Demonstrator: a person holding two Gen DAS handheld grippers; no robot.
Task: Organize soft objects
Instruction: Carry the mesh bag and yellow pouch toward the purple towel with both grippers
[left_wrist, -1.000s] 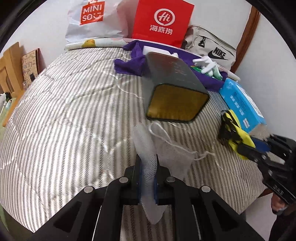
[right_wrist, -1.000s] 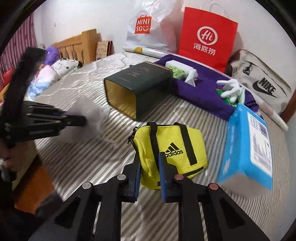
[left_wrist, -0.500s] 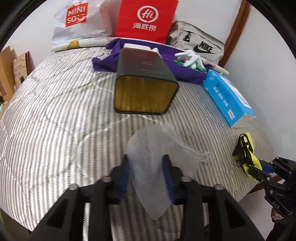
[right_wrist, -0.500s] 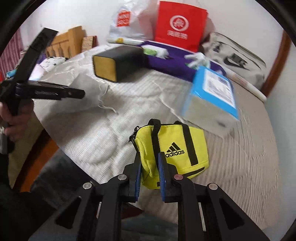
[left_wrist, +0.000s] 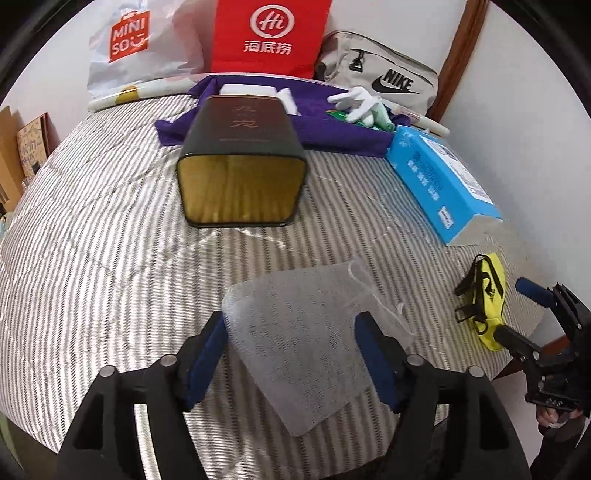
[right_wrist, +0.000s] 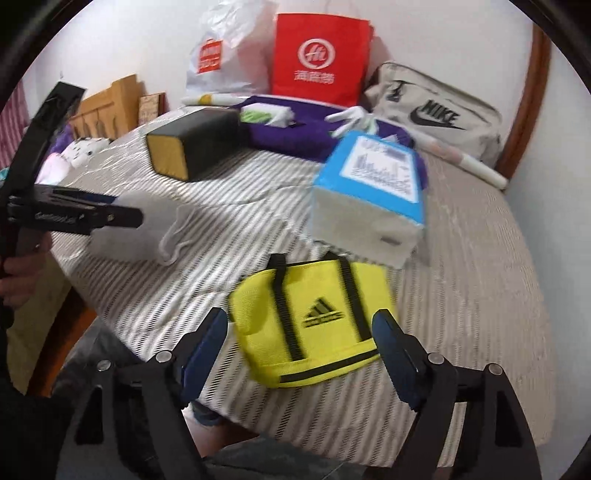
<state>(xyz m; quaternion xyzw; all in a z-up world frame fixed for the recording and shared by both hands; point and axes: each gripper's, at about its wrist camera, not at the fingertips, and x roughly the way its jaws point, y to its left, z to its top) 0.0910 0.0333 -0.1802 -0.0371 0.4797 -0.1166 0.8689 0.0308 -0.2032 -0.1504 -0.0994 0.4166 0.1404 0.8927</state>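
1. White mesh, thin and see-through: the mesh pouch (left_wrist: 295, 343) lies flat on the striped bedspread (left_wrist: 92, 240) near the front edge, its drawstring trailing to the right. The left gripper (left_wrist: 291, 354) has just been opening; its blue pads stand apart on either side of the pouch without pressing it, which reads as a release.

2. The yellow mini bag (right_wrist: 310, 321) rests on the bedspread at the near right corner, logo side up and straps pointing away. The right gripper (right_wrist: 299, 347) has also just been opening, and its jaws stand wide to either side of the bag, clear of the fabric.

3. My guess is that the two soft items are being laid side by side along the near edge to keep them apart from the rigid things.

4. Those rigid things sit further back: a dark box (left_wrist: 240, 162) lying on its side with its gold-lined mouth facing the near edge, and a blue carton (left_wrist: 439, 177) to its right, just beyond the bag.

5. At the far end a purple cloth (left_wrist: 332, 125) carries small clutter, with shopping bags and a grey bag against the wall.
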